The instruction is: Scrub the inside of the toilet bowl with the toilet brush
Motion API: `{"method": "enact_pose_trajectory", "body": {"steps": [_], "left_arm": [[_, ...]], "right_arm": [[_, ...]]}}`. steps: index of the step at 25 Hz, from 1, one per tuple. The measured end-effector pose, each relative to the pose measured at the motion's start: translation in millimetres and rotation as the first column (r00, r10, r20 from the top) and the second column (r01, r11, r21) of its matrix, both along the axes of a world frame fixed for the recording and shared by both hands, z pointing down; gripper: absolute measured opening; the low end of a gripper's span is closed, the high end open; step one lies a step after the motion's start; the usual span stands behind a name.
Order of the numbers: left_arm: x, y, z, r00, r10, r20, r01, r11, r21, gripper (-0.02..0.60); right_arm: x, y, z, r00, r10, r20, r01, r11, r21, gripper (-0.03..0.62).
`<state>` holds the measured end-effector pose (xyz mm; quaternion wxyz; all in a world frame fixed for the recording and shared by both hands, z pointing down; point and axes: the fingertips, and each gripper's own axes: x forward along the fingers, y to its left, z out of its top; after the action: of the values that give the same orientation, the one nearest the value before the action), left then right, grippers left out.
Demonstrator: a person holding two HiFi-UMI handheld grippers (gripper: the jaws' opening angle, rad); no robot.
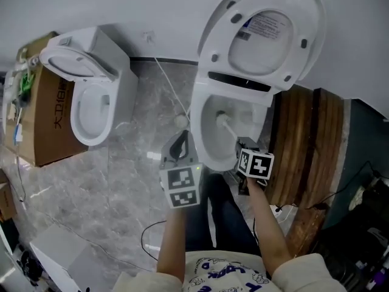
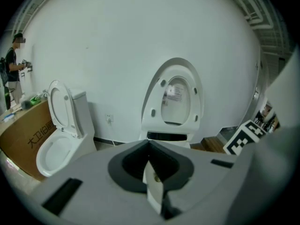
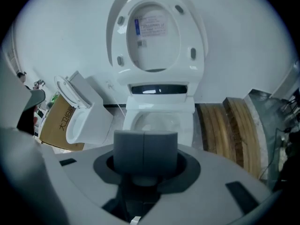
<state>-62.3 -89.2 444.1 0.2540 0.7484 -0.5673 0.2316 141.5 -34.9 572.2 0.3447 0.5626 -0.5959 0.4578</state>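
Note:
A white toilet with its lid (image 1: 261, 35) and seat raised stands ahead of me; its bowl rim (image 1: 205, 151) is just beyond both grippers. The white toilet brush (image 1: 223, 120) has its head inside the bowl, and its handle slants back to my right gripper (image 1: 242, 143), which is shut on it. In the right gripper view the two grey pads (image 3: 131, 146) sit pressed together in front of the bowl (image 3: 157, 123). My left gripper (image 1: 180, 142) hovers shut with nothing in it, at the bowl's left front edge, pointing at the raised lid (image 2: 176, 97).
A second white toilet (image 1: 91, 108) stands to the left, beside a cardboard box (image 1: 45, 120). Wooden planks (image 1: 307, 145) lie right of the bowl. A thin cable (image 1: 167, 84) crosses the grey marble floor between the toilets. A person (image 2: 11, 62) stands far left.

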Motion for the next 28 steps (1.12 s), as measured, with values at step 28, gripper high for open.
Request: {"method": "enact_pose_trajectory", "body": {"steps": [28], "left_arm": [[10,19,-227,1.0,0.016,0.02,-0.023,0.935,0.354,0.002]], "right_arm": [[8,-11,-327,0.995,0.007,-0.102,0.057,0.789,0.611,0.169]]}}
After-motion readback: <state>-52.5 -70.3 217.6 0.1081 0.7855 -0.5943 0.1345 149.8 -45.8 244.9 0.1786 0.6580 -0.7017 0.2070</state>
